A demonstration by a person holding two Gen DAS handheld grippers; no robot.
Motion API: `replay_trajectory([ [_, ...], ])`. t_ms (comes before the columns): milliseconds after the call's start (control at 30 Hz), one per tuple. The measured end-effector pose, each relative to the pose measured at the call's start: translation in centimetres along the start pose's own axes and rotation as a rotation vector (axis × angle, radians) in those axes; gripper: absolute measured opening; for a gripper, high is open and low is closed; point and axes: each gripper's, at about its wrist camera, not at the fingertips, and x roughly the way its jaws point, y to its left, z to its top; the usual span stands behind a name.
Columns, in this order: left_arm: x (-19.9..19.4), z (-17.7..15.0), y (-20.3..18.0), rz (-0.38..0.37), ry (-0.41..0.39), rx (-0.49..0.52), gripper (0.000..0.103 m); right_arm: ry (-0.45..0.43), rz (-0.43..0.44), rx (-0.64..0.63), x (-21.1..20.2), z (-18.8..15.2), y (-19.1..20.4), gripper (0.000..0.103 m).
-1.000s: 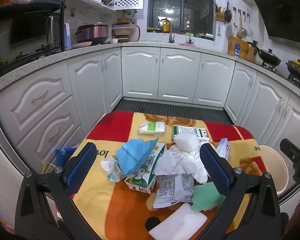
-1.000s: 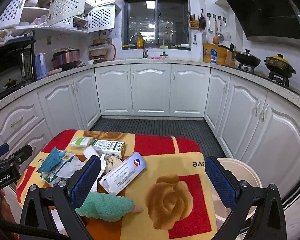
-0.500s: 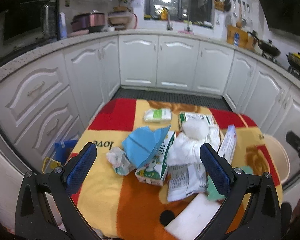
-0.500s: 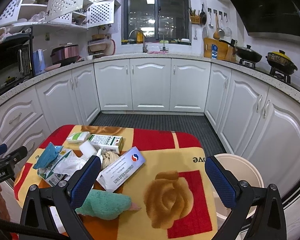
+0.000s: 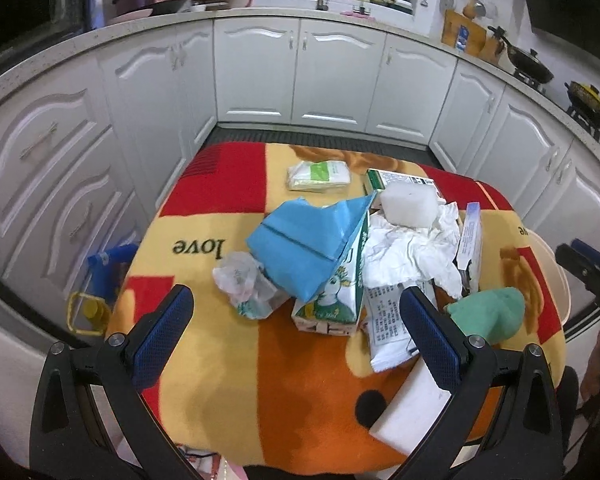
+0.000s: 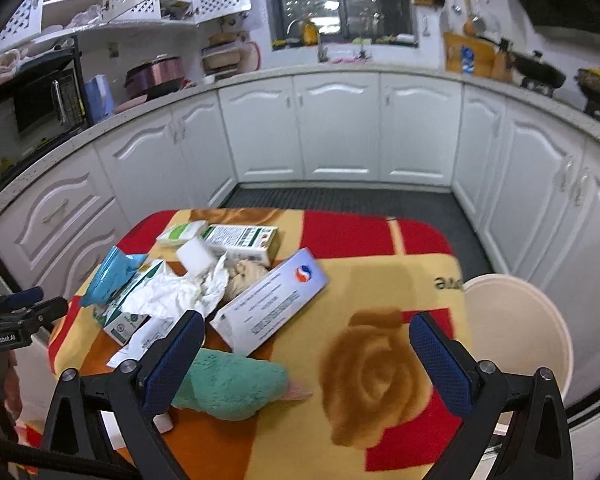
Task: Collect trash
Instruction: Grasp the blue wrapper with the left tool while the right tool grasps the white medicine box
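A heap of trash lies on the blanket-covered table (image 5: 300, 380). It holds a blue wrapper (image 5: 308, 248) on a green-and-white carton (image 5: 332, 300), a crumpled plastic wrapper (image 5: 244, 284), crumpled white tissue (image 5: 408, 248), a white foam block (image 5: 408, 204) and printed leaflets (image 5: 388, 320). My left gripper (image 5: 296, 304) hangs open above the carton and holds nothing. My right gripper (image 6: 305, 322) is over the table's near side, jaws wide but closing, nothing pressed between them. A green fuzzy cloth (image 6: 236, 388) lies under its left finger, a long white box (image 6: 272, 300) just beyond.
A beige bin (image 6: 516, 320) stands off the table's right edge. A tissue pack (image 5: 318, 174) and a green-and-white box (image 6: 244, 240) lie at the far side, a white slab (image 5: 412, 408) at the near edge. White cabinets (image 6: 340, 128) ring the room. A blue-and-yellow object (image 5: 100, 280) sits on the floor at left.
Both wrist views have tipped downward and come closer to the table, so the trash looms larger. The right gripper's fingers stand slightly closer together. Nothing on the table has moved.
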Motion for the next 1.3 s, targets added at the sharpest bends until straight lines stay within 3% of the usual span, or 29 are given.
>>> replay_trajectory([
  [167, 2.1, 1.1, -0.8, 0.013, 0.013, 0.029, 0.102, 0.051, 0.037, 0.038, 2.6, 0.8, -0.7, 0.095],
  [367, 5.0, 3.0, -1.5, 0.065, 0.03, 0.057, 0.1, 0.185, 0.113, 0.156, 7.8, 1.4, -2.1, 0.095],
  [467, 6.6, 3.6, -1.7, 0.085, 0.069, 0.079, 0.086, 0.256, 0.144, 0.217, 10.8, 1.4, -2.3, 0.095],
  [533, 7.6, 3.9, -1.5, 0.074, 0.097, 0.078, 0.067, 0.296, 0.186, 0.267, 12.6, 1.3, -2.3, 0.094],
  [567, 7.9, 3.9, -1.4, 0.065, 0.11, 0.073, 0.063, 0.309, 0.207, 0.293, 13.4, 1.2, -2.3, 0.093],
  [600, 8.3, 3.9, -1.1, 0.043, 0.134, 0.061, 0.051, 0.315, 0.218, 0.303, 13.8, 1.1, -2.2, 0.087],
  [633, 8.5, 4.0, -0.9, 0.021, 0.147, 0.047, 0.048, 0.322, 0.227, 0.312, 14.4, 1.0, -2.2, 0.082],
  [700, 8.5, 4.0, -0.6, -0.003, 0.146, 0.027, 0.042, 0.302, 0.218, 0.31, 14.3, 1.0, -2.2, 0.061],
  [833, 7.2, 4.5, -0.1, -0.025, 0.131, 0.02, 0.032, 0.26, 0.238, 0.307, 12.9, 1.3, -2.6, 0.061],
  [1100, 3.3, 6.7, 0.8, -0.13, 0.087, -0.072, 0.028, 0.138, 0.207, 0.275, 8.2, 2.8, -4.1, 0.06],
  [1300, 0.4, 7.7, -3.7, -0.216, 0.058, 0.0, 0.028, 0.106, 0.174, 0.262, 5.6, 2.6, -6.3, 0.06],
])
